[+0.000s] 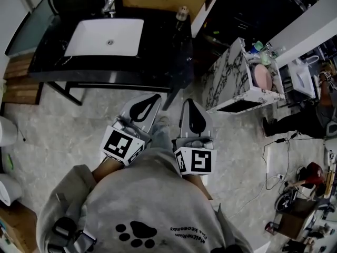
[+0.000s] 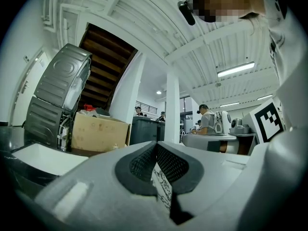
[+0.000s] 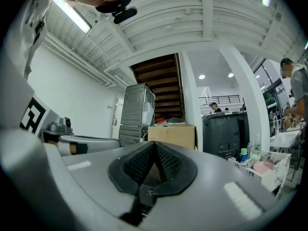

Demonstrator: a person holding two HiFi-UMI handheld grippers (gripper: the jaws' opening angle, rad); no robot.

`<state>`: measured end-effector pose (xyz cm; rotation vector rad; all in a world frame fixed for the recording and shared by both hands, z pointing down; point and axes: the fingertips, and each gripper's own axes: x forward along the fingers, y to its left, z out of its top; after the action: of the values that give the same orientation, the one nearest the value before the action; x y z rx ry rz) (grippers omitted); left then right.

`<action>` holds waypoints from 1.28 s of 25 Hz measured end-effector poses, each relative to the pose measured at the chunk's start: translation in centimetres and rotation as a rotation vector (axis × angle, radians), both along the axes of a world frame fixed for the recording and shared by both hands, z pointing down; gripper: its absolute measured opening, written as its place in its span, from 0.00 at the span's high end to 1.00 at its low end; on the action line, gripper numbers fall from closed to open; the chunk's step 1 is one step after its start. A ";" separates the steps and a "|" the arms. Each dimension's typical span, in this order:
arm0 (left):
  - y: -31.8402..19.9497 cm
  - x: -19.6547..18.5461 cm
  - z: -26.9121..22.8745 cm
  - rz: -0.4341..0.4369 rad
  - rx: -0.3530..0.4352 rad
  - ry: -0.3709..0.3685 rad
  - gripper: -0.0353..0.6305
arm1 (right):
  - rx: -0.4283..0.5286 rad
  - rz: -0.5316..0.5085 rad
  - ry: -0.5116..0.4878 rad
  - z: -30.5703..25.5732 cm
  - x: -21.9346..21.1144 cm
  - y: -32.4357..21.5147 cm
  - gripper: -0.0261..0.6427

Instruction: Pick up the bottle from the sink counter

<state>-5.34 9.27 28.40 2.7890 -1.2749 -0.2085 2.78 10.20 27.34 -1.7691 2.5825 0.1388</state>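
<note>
Pale stone floor (image 1: 68,136) fills most of the head view. We stand on it, a strip of floor short of the black sink counter (image 1: 158,46). A white basin (image 1: 105,37) is sunk in the counter's left half, with the faucet (image 1: 109,5) behind it.

The bottle (image 1: 182,13) stands upright at the counter's back right corner. It is right of the basin, well apart from both grippers, and held by neither. A dark counter leg (image 1: 169,95) slants down just past the gripper tips.

To the right, a marbled cabinet (image 1: 226,80) stands open. It holds a pink bowl (image 1: 261,78) and some small containers (image 1: 258,46); we can't tell what those are.

The gripper views show a cardboard box (image 2: 98,134) heaped with things we can't make out, and beside it a dark bin (image 2: 147,130).

The left gripper (image 1: 154,99) points level at the counter, pads pressed together and nothing pinched. The right gripper (image 1: 188,105) is just beside it, jaws also fully together and empty.
</note>
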 end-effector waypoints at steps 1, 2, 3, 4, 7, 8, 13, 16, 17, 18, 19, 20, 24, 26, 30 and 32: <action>-0.1 0.1 0.2 0.003 0.002 -0.002 0.95 | -0.002 0.000 -0.001 0.2 0.1 -0.2 0.96; -0.4 0.2 0.2 0.005 0.005 -0.003 0.94 | 0.000 0.000 -0.004 0.2 0.1 -0.4 0.96; -0.6 0.3 0.1 0.003 0.008 -0.005 0.94 | 0.005 -0.002 -0.009 0.1 0.2 -0.8 0.96; -1.0 0.3 0.0 0.000 0.010 -0.006 0.95 | 0.012 -0.004 -0.016 -0.1 0.2 -1.2 0.96; -2.5 0.4 0.1 -0.007 0.013 -0.014 0.95 | 0.015 -0.013 -0.037 -0.5 0.1 -2.9 0.96; -3.1 0.4 0.2 -0.011 0.010 -0.018 0.94 | 0.014 -0.017 -0.037 -0.3 0.2 -3.6 0.96; -6.9 0.7 0.7 -0.033 -0.006 -0.005 0.94 | 0.009 -0.047 -0.017 0.4 0.4 -7.7 0.96; -9.7 1.5 0.6 -0.032 -0.004 -0.004 0.95 | 0.004 -0.060 -0.012 0.5 0.7 -10.8 0.96; -10.8 1.8 0.4 -0.032 -0.001 -0.010 0.94 | 0.002 -0.063 -0.011 0.5 0.9 -12.0 0.96; -11.8 2.0 0.3 -0.033 0.002 -0.015 0.94 | 0.000 -0.067 -0.010 0.5 1.0 -13.1 0.96; -12.9 2.1 0.2 -0.037 0.005 -0.017 0.94 | -0.001 -0.072 -0.009 0.4 1.0 -14.3 0.96; -14.0 2.1 0.1 -0.042 0.002 -0.019 0.94 | -0.002 -0.077 -0.006 0.4 1.1 -15.5 0.96; -18.3 2.2 0.3 -0.068 -0.019 -0.020 0.94 | -0.016 -0.104 0.001 0.5 1.3 -20.1 0.96; -20.2 2.5 0.5 -0.078 -0.022 -0.022 0.94 | -0.027 -0.115 -0.009 0.4 1.4 -22.1 0.96; -23.3 3.3 1.0 -0.097 -0.046 -0.031 0.95 | -0.043 -0.140 -0.009 0.8 2.2 -25.6 0.96; -24.8 3.7 0.9 -0.110 -0.049 -0.034 0.94 | -0.051 -0.157 -0.020 0.6 2.3 -27.2 0.96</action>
<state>-1.67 -15.51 29.32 2.6958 -1.4221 -0.1340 5.05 -17.03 27.95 -1.5643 2.7207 0.0531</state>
